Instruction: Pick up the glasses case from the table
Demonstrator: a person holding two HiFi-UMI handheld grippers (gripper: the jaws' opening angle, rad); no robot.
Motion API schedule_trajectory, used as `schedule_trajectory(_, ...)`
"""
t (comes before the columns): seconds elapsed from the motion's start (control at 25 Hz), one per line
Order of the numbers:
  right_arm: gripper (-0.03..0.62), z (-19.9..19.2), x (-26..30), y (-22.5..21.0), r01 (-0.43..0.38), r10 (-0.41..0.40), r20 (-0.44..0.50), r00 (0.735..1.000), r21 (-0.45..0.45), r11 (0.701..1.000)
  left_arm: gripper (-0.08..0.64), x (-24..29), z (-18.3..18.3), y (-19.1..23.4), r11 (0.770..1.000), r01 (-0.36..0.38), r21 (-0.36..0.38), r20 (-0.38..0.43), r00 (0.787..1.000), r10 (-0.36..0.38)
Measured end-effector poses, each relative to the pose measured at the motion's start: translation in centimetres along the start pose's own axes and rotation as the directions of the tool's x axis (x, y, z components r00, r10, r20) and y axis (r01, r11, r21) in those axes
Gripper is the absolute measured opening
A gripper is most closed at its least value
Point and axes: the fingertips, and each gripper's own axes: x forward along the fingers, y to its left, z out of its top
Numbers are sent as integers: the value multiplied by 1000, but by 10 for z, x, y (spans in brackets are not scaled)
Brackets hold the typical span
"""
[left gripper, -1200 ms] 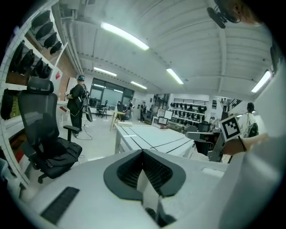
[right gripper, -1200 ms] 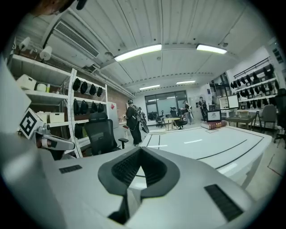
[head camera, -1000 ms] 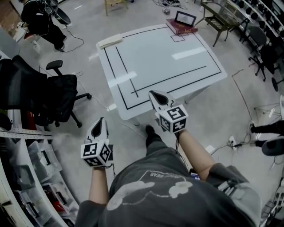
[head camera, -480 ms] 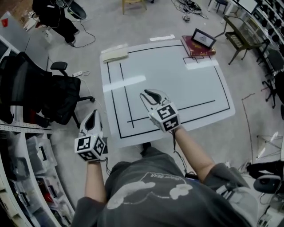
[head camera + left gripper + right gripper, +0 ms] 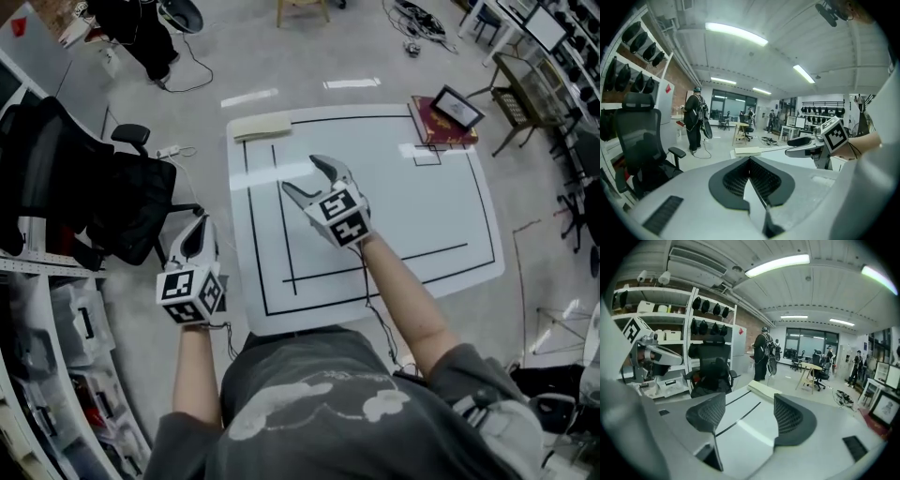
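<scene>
The glasses case (image 5: 262, 127) is a long cream box lying at the far left corner of the white table (image 5: 422, 216). My right gripper (image 5: 305, 176) hovers over the table's left part, short of the case; its jaws are opening with nothing between them. In the right gripper view the case (image 5: 764, 390) lies ahead beyond the spread jaws of the right gripper (image 5: 750, 414). My left gripper (image 5: 194, 228) hangs off the table's left edge, shut and empty. In the left gripper view its jaws (image 5: 750, 161) meet, and the case (image 5: 747, 151) shows far ahead.
A red book with a framed picture (image 5: 441, 120) sits at the table's far right corner. A black office chair (image 5: 112, 202) stands left of the table, close to my left gripper. Shelves with bins (image 5: 47, 375) line the left side. A person (image 5: 131, 28) stands beyond.
Both grippers have moved forward. The right one went from the table's near edge out over its left part and its jaws have spread from shut to wide apart.
</scene>
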Motion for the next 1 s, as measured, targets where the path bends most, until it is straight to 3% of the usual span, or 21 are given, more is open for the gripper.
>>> schedule_trajectory(0.16, 344, 8, 39, -23, 17, -24, -71, 997, -90, 996, 2, 36, 13, 19, 999, 47, 0, -4, 999, -47)
schedule_trajectory(0.4, 345, 8, 100, -54, 6, -56, -200, 978, -243, 970, 2, 91, 24, 49, 995, 94, 20, -32, 995, -94)
schedule_trajectory(0.68, 350, 0, 165, -73, -137, 5, -346, 938, -358, 924, 2, 146, 29, 77, 992, 120, 49, -56, 992, -117)
schedule_trajectory(0.88, 353, -18, 194, -87, -236, 40, -447, 893, -391, 889, 2, 177, 31, 93, 992, 122, 28, -53, 991, -120)
schedule_trajectory(1.0, 363, -31, 206, -88, -324, 78, -507, 859, -419, 848, 2, 191, 27, 98, 992, 119, 27, -55, 992, -118)
